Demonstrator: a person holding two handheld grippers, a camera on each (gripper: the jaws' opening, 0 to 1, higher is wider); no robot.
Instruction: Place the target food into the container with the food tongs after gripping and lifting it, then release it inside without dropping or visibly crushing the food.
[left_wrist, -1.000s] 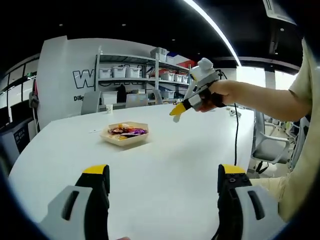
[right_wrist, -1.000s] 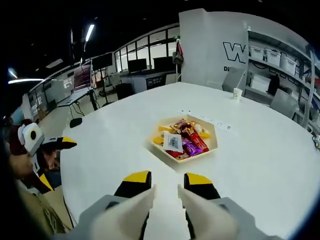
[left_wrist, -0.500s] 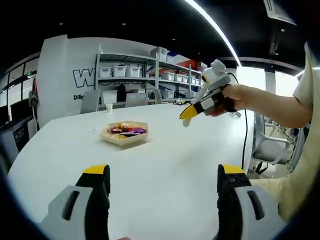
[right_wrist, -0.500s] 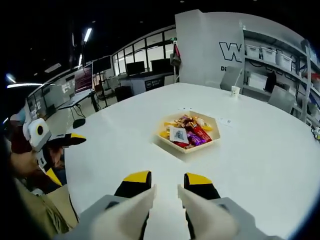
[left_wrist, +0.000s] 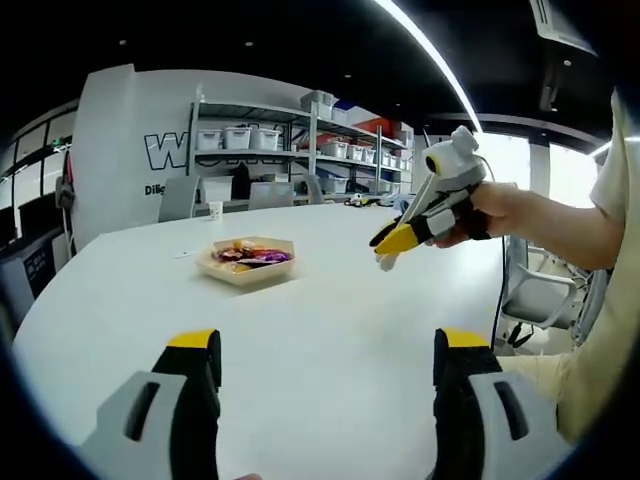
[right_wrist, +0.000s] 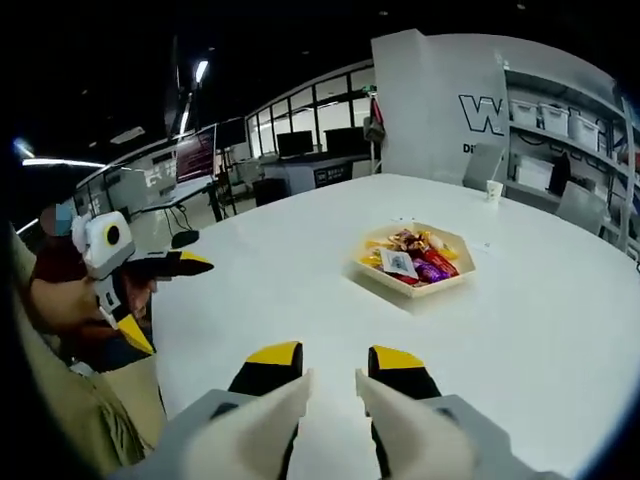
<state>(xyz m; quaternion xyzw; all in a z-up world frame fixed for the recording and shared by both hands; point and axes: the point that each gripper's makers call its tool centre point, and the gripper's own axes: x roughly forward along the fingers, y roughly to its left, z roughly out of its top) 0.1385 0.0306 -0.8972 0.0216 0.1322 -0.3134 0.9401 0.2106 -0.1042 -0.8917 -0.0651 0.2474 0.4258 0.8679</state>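
A shallow tan hexagonal tray (left_wrist: 247, 272) (right_wrist: 416, 283) full of wrapped snacks (right_wrist: 412, 266) sits on the white table (left_wrist: 330, 300), far from both grippers. My left gripper (left_wrist: 325, 350) hovers low over the near table with its jaws wide apart and nothing between them. It also appears at the left of the right gripper view as the left gripper (right_wrist: 165, 300), held in a hand. My right gripper (right_wrist: 335, 365) has its jaws a narrow gap apart, empty, pointing toward the tray. In the left gripper view a hand (left_wrist: 480, 210) holds this right gripper (left_wrist: 392, 250) above the table, right of the tray.
Shelves with white bins (left_wrist: 260, 140) and grey chairs (left_wrist: 182, 197) stand behind the table, and a paper cup (left_wrist: 215, 209) is at its far edge. A person's sleeve (left_wrist: 620, 170) is at the right. Desks with monitors (right_wrist: 300, 150) lie beyond the table.
In the left gripper view the right gripper has drifted right and a little lower, away from the tray. The right gripper view has swung, so the tray sits farther off and to the right.
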